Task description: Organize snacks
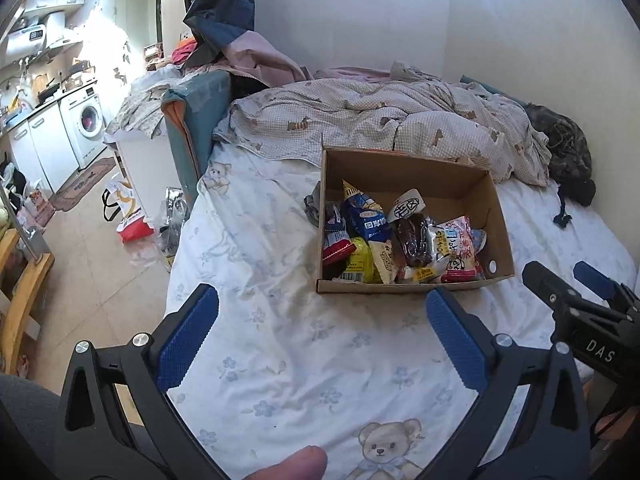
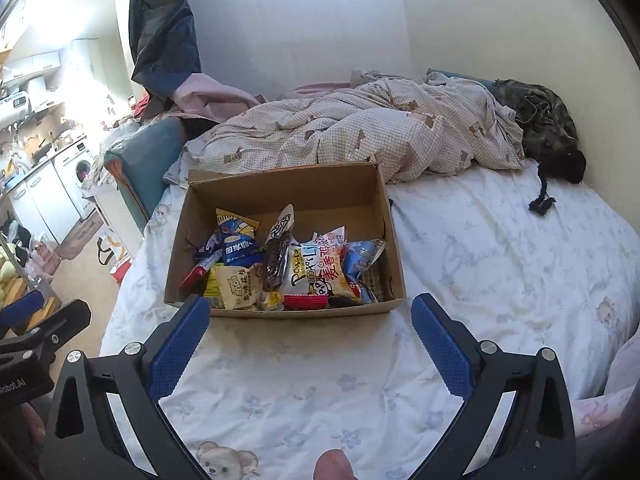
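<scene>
Cardboard box [image 2: 280, 184] of snack packets [image 2: 316, 272] on bed [image 2: 500, 260]; bare sheet toward both tools. Left tool [image 1: 322, 308] and right tool [image 2: 310, 316]: wide open, empty. Left view alone shows floor [image 1: 92, 264] beyond mattress edge.

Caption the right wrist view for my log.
Open right gripper above a floral bedsheet, facing a brown cardboard box of packaged snacks.

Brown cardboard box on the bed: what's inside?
The brown cardboard box holds a heap of snack packets piled at its near end; the far end shows bare floor. Anything beneath the heap is covered.
</scene>
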A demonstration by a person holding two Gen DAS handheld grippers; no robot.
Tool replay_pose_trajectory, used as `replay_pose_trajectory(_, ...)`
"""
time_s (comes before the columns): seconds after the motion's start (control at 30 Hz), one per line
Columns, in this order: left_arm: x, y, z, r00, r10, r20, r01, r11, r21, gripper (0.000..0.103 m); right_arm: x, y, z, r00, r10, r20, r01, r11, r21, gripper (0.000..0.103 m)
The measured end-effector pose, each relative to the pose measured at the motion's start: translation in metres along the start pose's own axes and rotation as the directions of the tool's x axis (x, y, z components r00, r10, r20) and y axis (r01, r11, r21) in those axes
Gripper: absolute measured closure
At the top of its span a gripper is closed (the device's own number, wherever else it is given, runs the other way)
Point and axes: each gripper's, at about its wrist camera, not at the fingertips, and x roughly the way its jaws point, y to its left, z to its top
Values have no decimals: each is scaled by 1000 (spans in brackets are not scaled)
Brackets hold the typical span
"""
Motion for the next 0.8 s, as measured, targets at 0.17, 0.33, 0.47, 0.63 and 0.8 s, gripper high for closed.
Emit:
replay_pose_trajectory(0.17,1,-1,-1,1000,14,-7,-14,1000,9,0,2,3,-1,1000,-1,-3,1,1000,-14,0)
replay_pose_trajectory(0.33,0,3,-1,1000,7,1,-7,1000,-7,0,2,7,-2,1000,-6,2,6,999,-33,0)
replay_pose_trajectory(0.47,0,3,0,1000,6,-1,-6,1000,-11,0,1,11,-3,1000,-12,7,12,999,-50,0)
replay_pose_trajectory(0.63,0,3,-1,1000,8,-5,-8,1000,-7,0,2,10,-3,1000,-16,1,16,999,-46,0)
replay_pose_trajectory(0.8,-1,2,-1,1000,10,-10,-10,1000,5,0,2,10,-2,1000,-17,5,17,999,-45,0)
